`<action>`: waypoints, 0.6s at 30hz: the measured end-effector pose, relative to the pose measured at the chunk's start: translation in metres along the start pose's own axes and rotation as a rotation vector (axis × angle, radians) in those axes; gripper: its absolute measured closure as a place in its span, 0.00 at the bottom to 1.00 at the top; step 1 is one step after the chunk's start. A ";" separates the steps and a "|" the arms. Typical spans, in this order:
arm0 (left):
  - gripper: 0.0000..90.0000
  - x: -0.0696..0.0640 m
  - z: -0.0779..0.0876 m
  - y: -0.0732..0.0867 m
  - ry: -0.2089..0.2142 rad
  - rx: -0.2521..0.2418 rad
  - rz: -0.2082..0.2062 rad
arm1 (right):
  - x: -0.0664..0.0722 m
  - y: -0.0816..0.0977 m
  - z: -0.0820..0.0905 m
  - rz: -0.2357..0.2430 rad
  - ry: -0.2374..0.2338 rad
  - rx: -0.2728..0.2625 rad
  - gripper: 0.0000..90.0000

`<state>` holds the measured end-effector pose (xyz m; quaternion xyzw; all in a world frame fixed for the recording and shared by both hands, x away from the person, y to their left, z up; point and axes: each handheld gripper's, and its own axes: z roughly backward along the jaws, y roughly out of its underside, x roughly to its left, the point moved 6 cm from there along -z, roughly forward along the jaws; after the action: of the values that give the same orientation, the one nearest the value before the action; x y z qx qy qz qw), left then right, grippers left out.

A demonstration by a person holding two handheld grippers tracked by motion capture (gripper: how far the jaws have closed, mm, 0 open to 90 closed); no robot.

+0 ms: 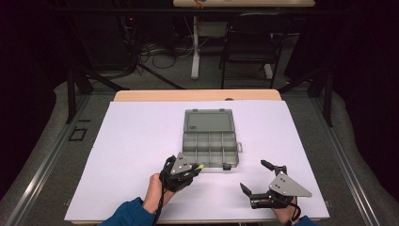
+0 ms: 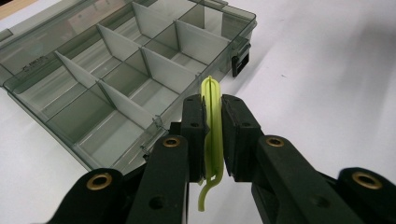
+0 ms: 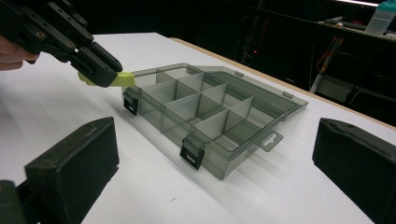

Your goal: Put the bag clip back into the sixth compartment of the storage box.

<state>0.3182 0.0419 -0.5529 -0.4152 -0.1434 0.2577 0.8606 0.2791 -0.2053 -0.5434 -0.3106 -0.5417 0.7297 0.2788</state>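
Thin yellow-green plastic clip (image 2: 212, 126), probably light, springy and slippery; best pinched mid-length. Clamped upright in left gripper (image 2: 214, 122), at 7 o'clock of open compartment box (image 1: 210, 141). At 4 o'clock, right gripper (image 1: 256, 178) wide open, empty.

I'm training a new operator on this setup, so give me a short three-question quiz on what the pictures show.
1. True or false: the left tool is shut on a yellow-green clip.
2. The lid of the compartment box is: A) open, B) closed, C) removed and lying beside the box.
3. In the high view, which tool is nearer the box, and what state are the right tool's jaws in?

Key
1. True.
2. A.
3. The left tool, by the box's near left corner; the right tool's jaws stand wide apart with nothing between them.
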 end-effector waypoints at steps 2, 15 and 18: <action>0.89 0.001 -0.001 0.000 -0.004 -0.001 0.000 | 0.000 0.000 0.000 0.001 0.000 0.001 0.00; 0.89 0.006 -0.005 -0.005 -0.027 -0.008 0.006 | 0.000 0.000 -0.001 0.001 0.001 0.005 0.00; 0.89 0.007 -0.006 -0.006 -0.028 -0.010 0.009 | 0.000 0.001 -0.001 0.002 0.002 0.006 0.00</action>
<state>0.3291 0.0389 -0.5513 -0.4163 -0.1548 0.2667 0.8553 0.2795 -0.2051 -0.5440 -0.3110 -0.5388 0.7313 0.2796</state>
